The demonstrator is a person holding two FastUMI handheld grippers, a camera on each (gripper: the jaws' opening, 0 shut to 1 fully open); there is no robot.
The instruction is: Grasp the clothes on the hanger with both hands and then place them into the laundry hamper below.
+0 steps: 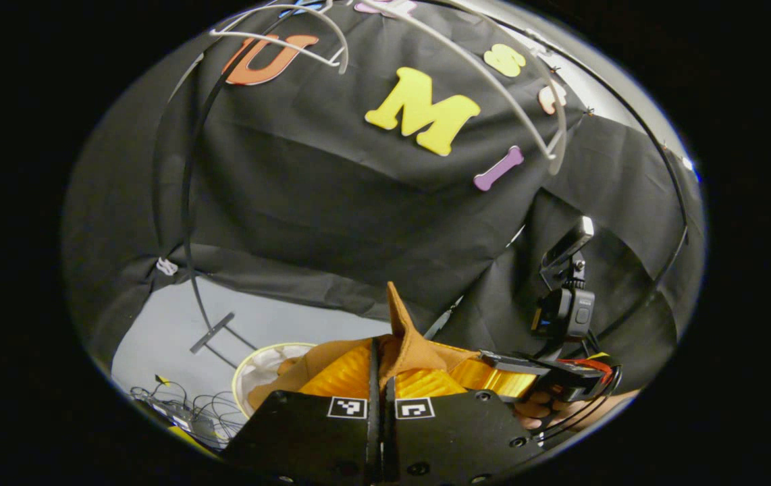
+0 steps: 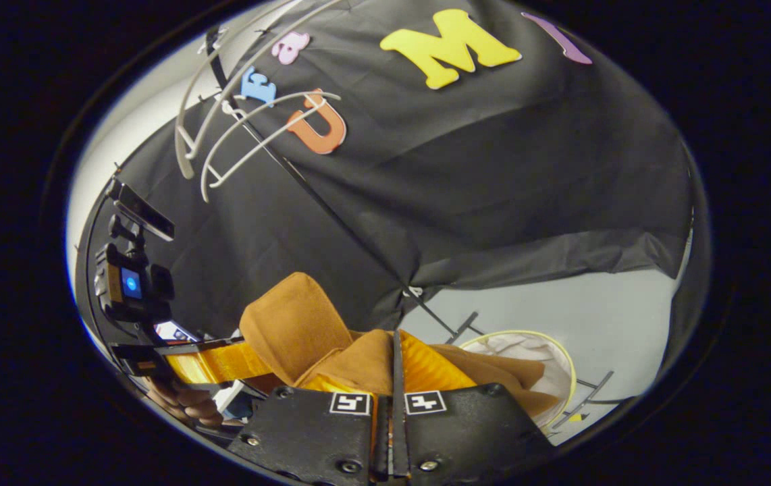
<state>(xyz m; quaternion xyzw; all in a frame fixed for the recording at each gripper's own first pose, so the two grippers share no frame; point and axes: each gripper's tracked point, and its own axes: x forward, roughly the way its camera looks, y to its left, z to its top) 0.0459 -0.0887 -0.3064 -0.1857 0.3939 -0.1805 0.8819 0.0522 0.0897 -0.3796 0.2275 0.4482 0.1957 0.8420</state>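
Both grippers pinch garment (image 1: pixel 406 337) (hamper (image 2: pixel 561 364) below)

Recording booth, not a home: black cloth wall (image 1: pixel 331 202) across the frame, pale floor (image 1: pixel 176 331) lower left, loose cables (image 1: pixel 176 405) there, rack pole (image 1: pixel 186 202) at left.

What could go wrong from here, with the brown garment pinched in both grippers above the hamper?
1. Each grip is thin: the left gripper and right gripper each pinch only a fold of the brown garment, so it may slip out.
2. The laundry hamper sits off to one side, so loose cloth may drape over its rim.
3. The hangers hang close overhead and could snag.
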